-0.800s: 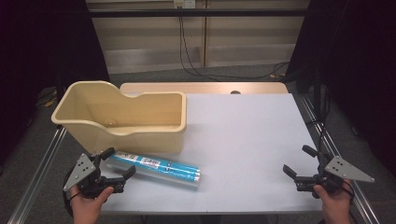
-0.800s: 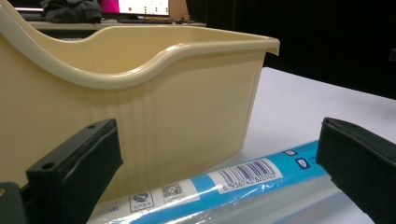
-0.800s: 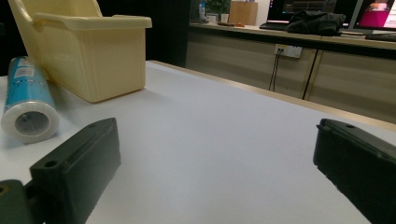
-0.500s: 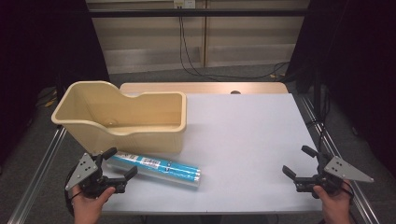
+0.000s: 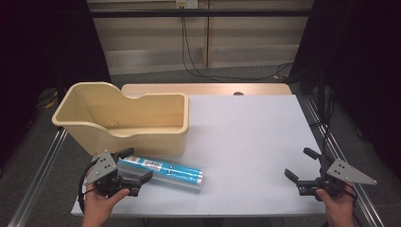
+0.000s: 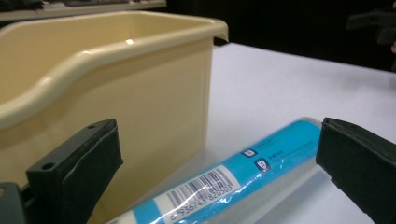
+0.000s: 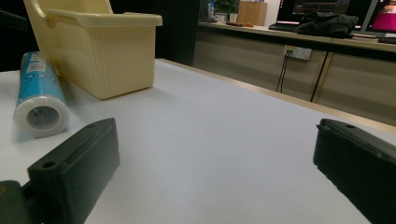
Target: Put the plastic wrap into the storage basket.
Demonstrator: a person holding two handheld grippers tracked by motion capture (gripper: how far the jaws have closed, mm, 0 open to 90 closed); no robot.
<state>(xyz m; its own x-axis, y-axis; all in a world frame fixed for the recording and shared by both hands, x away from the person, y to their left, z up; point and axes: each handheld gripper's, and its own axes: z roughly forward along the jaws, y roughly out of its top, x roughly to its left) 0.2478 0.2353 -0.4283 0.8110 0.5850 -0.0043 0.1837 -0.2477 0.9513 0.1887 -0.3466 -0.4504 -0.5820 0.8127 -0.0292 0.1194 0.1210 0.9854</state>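
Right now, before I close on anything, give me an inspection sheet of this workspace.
Surface: white table top, flat, with a wooden strip along its far edge.
Job's things: blue roll in clear wrap lies on its side in front of the cream bin; whether they touch cannot be told. The bin stands upright and looks empty.
Clutter: nothing seen on the table.
Grippers: left hand-held gripper open, jaws either side of the roll's near end, pads not pressing. Right hand-held gripper open, holding nothing, low at the table's right edge.
Cables: black cables hang down the far wall from a socket.
Surroundings: dark curtains on both sides, metal rails beside the table.
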